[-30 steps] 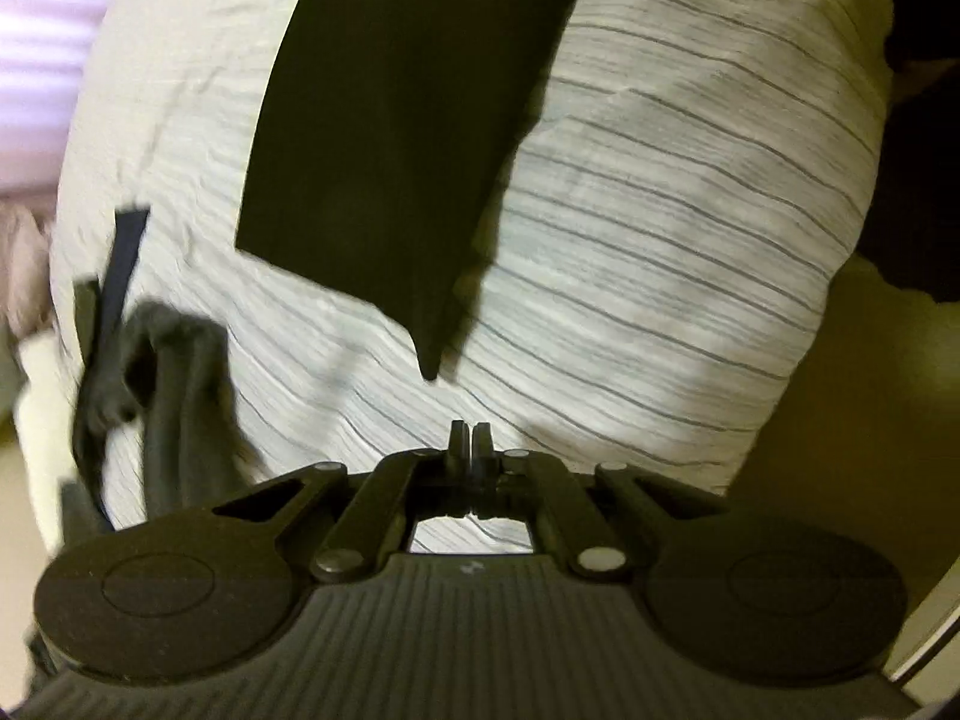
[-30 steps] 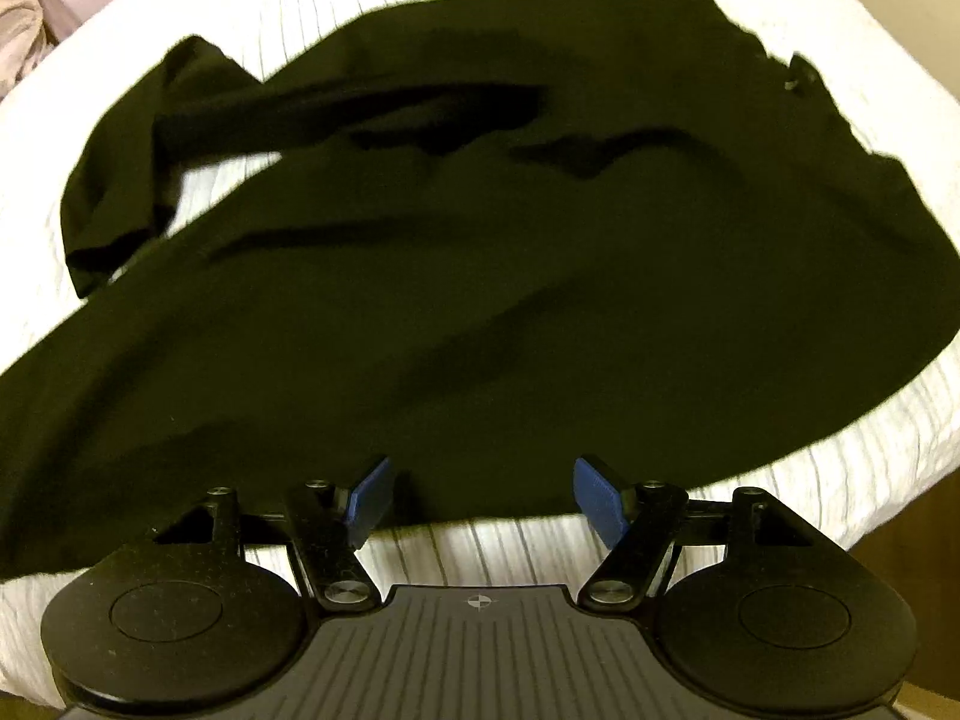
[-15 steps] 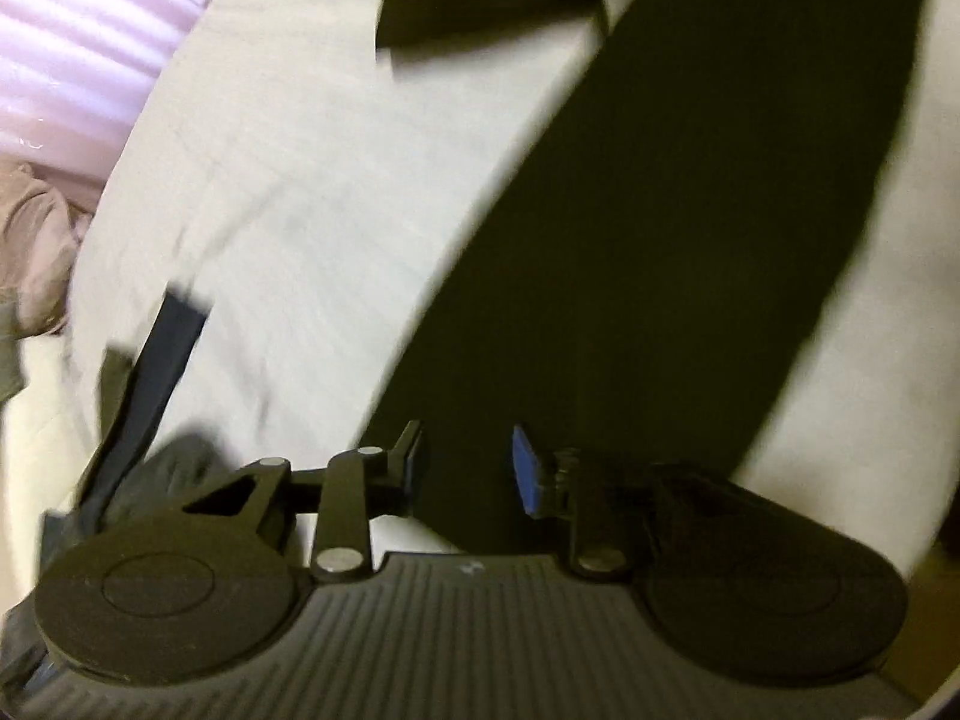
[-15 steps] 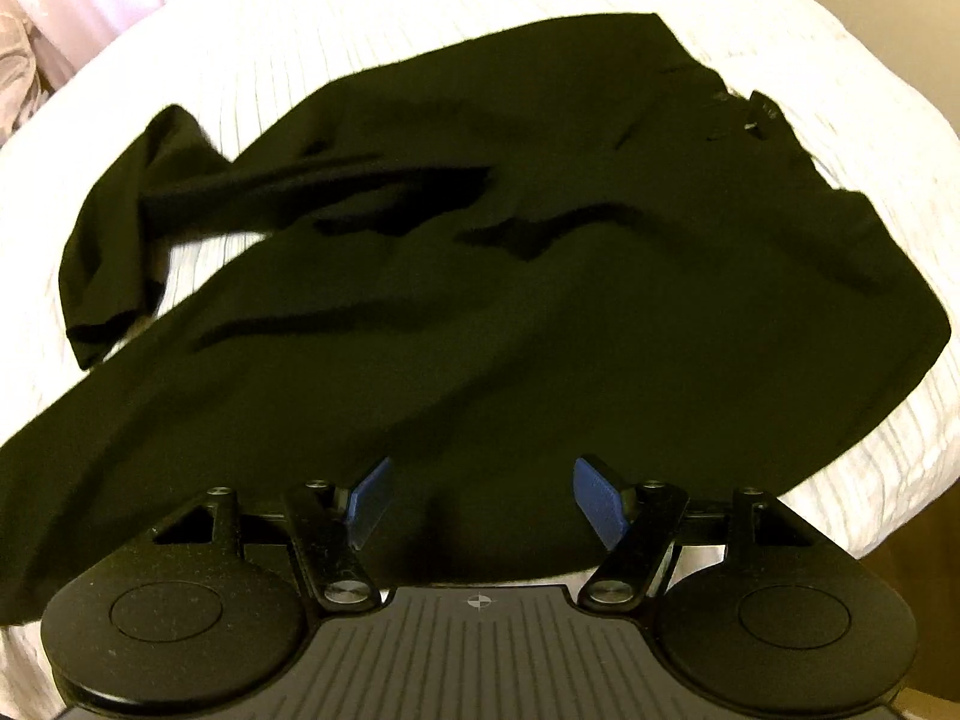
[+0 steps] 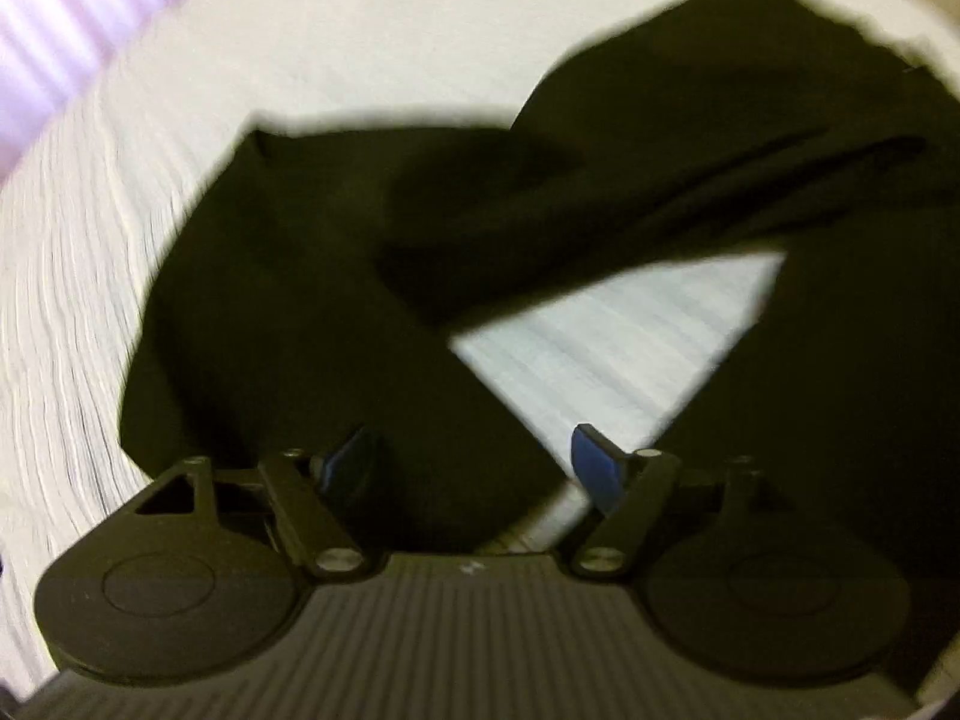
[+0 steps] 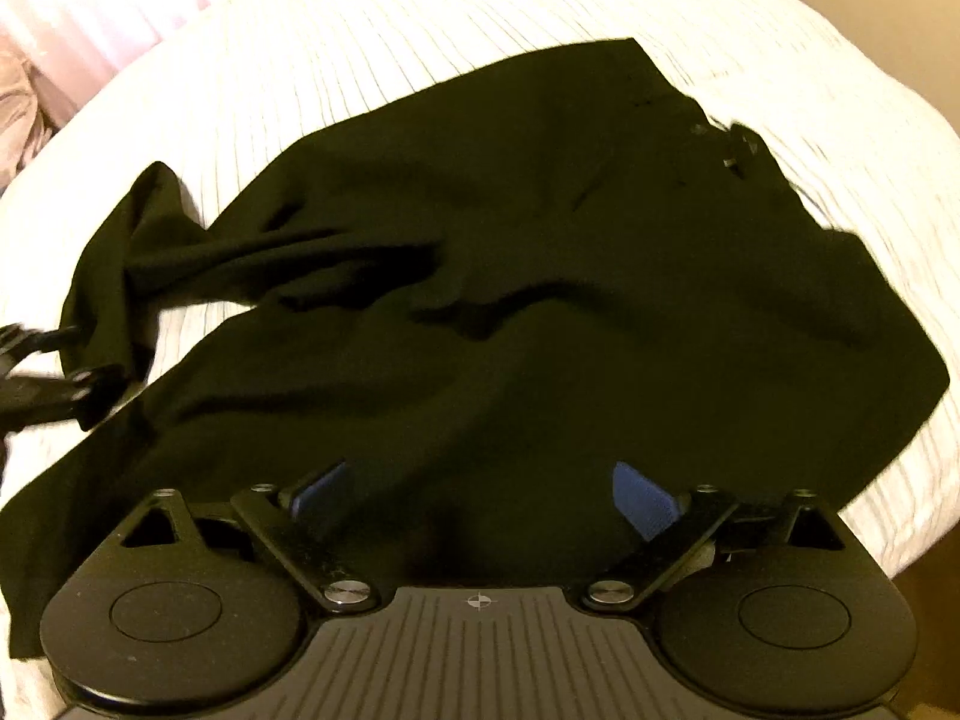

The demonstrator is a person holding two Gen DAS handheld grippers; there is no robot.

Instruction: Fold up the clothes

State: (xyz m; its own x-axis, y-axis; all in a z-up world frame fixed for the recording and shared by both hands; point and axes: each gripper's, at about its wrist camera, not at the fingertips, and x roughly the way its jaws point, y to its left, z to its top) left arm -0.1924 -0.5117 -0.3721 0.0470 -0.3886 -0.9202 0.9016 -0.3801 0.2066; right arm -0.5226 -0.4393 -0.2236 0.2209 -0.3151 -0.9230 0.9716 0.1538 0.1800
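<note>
Left wrist view motion-blurred; black garment (image 5: 288, 300) cut off at right edge; bedsheet (image 5: 72, 276) stripes smeared.

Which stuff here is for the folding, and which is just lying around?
For the folding:
black garment
left gripper, open
right gripper, open
striped white bed cover underneath

Just lying around:
beige cloth at the far edge
pink curtain

The black garment (image 6: 510, 312) covers most of the middle of the striped white bedsheet (image 6: 420, 42). Bare sheet lies free along the far side and at the right edge. At the left, the left gripper (image 6: 42, 378) sits at the bunched sleeve (image 6: 114, 276), crowding that approach.
</note>
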